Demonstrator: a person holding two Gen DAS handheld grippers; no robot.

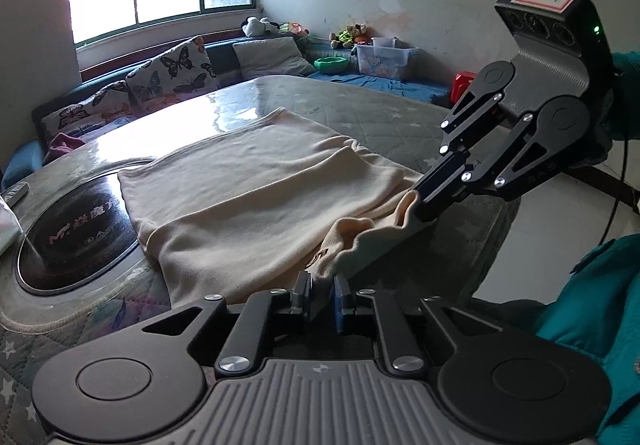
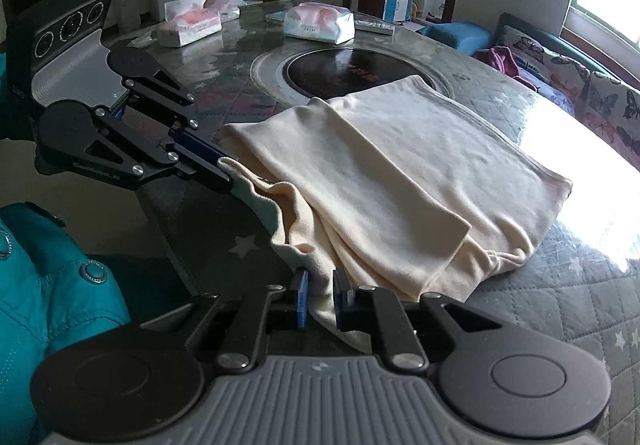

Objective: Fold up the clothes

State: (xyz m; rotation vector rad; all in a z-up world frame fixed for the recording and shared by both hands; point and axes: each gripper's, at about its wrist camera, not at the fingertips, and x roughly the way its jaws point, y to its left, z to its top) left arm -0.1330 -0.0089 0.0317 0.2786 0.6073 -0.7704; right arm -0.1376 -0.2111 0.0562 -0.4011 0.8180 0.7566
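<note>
A cream garment (image 1: pixel 248 181) lies folded lengthwise on the quilted table cover, with one long panel laid over the body (image 2: pixel 400 165). Its near end bunches up at the table's edge. In the left wrist view my left gripper (image 1: pixel 322 297) is shut on that bunched hem, and cloth runs up between its pads. The right wrist view shows the left gripper (image 2: pixel 226 171) pinching a raised corner of the same edge. My right gripper (image 2: pixel 320 297) is shut on the hem a short way along, with fabric draping down between its fingers. From the left it appears as the right gripper (image 1: pixel 418 201) clamped on a cloth fold.
A round black induction hob (image 2: pixel 344 73) is set into the table beyond the garment. Two tissue packs (image 2: pixel 192 25) (image 2: pixel 320 23) lie at the far side. A sofa with butterfly cushions (image 1: pixel 172 65) runs under the window. A person's teal jacket (image 1: pixel 592 317) is close at the table's edge.
</note>
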